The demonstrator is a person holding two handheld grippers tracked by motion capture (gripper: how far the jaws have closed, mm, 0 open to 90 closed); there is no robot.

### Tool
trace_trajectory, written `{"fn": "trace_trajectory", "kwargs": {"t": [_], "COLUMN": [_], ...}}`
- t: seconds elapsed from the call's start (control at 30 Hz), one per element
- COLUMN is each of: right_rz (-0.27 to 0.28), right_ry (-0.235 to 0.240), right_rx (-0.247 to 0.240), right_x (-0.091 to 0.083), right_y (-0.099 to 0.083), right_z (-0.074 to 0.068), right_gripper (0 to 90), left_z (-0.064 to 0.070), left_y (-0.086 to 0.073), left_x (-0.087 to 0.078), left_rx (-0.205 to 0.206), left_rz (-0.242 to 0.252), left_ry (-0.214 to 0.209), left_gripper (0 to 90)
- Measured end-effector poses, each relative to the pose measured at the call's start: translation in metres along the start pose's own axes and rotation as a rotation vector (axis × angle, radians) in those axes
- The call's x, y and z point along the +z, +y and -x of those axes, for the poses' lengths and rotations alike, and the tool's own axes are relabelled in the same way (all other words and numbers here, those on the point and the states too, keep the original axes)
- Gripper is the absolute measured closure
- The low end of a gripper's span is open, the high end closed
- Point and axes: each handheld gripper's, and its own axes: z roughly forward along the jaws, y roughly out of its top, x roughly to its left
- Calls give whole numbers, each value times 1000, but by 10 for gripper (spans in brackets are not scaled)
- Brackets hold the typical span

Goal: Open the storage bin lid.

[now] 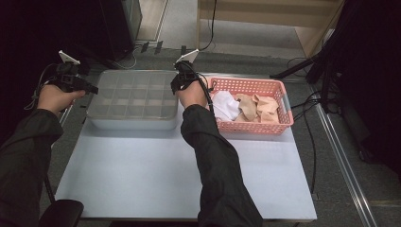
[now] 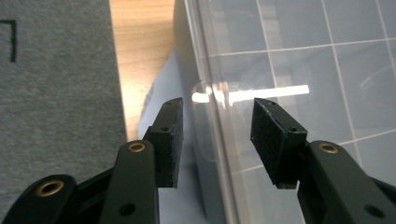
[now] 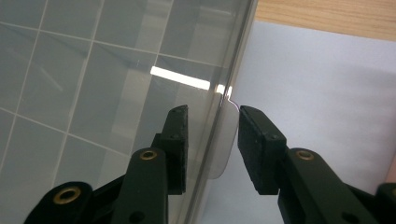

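Observation:
A clear plastic compartment box (image 1: pixel 132 97) with a see-through lid stands at the back of the table. My left gripper (image 1: pixel 89 88) is at the box's left edge. In the left gripper view it (image 2: pixel 217 136) is open, its jaws straddling the lid's rim (image 2: pixel 212 88). At the box's right edge, my right gripper (image 1: pixel 178 81) is held by the person's hand. In the right gripper view it (image 3: pixel 212 140) is open, one jaw on each side of the lid's small clear tab (image 3: pixel 225 144), not pressed on it.
A pink basket (image 1: pixel 276 124) with white and beige cloth items (image 1: pixel 246 106) sits to the right of the box. The pale table top (image 1: pixel 156 175) stretches in front. Cables and dark stands lie on the floor at the right.

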Motion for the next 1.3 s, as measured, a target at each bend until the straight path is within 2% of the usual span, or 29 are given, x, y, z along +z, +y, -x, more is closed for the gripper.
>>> {"fn": "trace_trajectory", "kwargs": {"t": [0.03,0.13,0.23,0.33,0.37,0.4,0.53,0.73,0.83,0.97,1.17,1.3], "right_rz": [-7,-9,-12,-21,-23,-25,-30,-29,-31,-40,6,49], "right_ry": [9,14,18,33,42,52,85,68,66,73,68,93], "right_rx": [17,28,36,43,41,36,65,86,108,125,103,111], "right_x": [0,0,1,1,2,2,5,4,3,1,-13,-23], "right_y": [0,0,0,0,0,-1,-3,-3,-2,-1,-3,-7], "right_z": [1,2,3,4,5,5,8,5,6,7,5,7], "right_gripper": [653,653,643,620,601,589,568,585,613,636,697,729], "left_z": [1,3,1,-1,-5,-5,-5,-3,-2,-2,-1,1], "left_y": [0,2,1,1,0,0,0,1,1,1,-1,-4], "left_x": [1,2,2,2,4,4,4,4,2,0,-13,-25], "left_rx": [-6,-26,-43,-64,-82,-88,-85,-86,-111,-120,-126,-118], "left_rz": [-5,-13,-17,-27,-55,-53,-54,-52,-57,-58,-23,6], "left_ry": [-7,1,-12,-37,-78,-83,-86,-70,-61,-62,-70,-78], "left_gripper": [564,565,568,557,541,535,537,540,557,584,633,667]}}
